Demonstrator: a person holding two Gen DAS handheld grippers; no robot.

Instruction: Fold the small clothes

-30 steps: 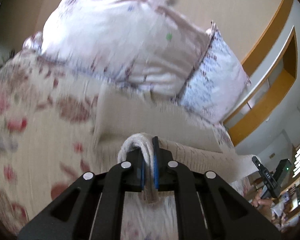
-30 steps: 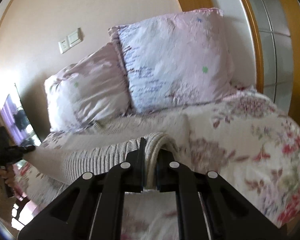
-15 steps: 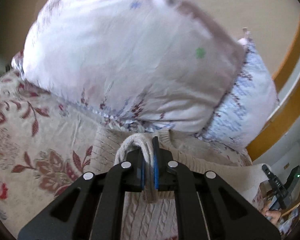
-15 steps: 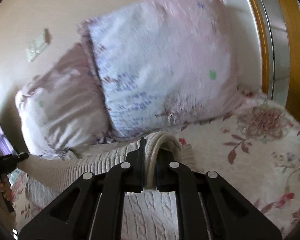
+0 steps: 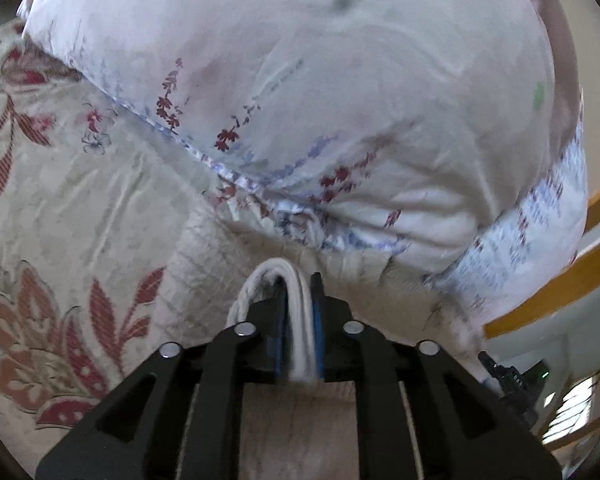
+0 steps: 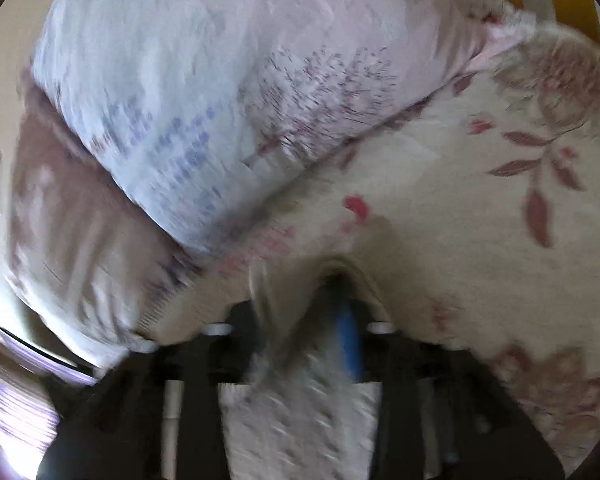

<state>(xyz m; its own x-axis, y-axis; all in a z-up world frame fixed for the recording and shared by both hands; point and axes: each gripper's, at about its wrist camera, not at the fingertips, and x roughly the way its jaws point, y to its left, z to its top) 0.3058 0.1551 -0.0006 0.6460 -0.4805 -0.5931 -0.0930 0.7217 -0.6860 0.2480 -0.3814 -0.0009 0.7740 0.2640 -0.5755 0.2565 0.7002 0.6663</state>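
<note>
- Left wrist view: left gripper (image 5: 299, 320) low over the bed, jaws just starting to part, yet a fold of the cream knit sweater (image 5: 204, 280) between the blue pads and, it seems, pressed by them on both sides.
- Sweater edge lying on the flowered bedspread (image 5: 68, 184), just under the big pink pillow (image 5: 300, 100); probably carried there to lay one half over the other.
- Grip at the edge, near a corner it seems, likely to keep the knit flat across its width.
- Right wrist view: much blurred. Right gripper (image 6: 300, 312) with jaws just opened, standing clearly apart; one blue pad (image 6: 349, 340) bare, the knit fold loose between the jaws, not squeezed.
- Sweater here also down on the bedspread, close before the second, bluish pillow (image 6: 188, 100).
- Judged: release of the folded edge under way, right side ahead of the left.
- Risk: thick knit springing back once fully free.
</note>
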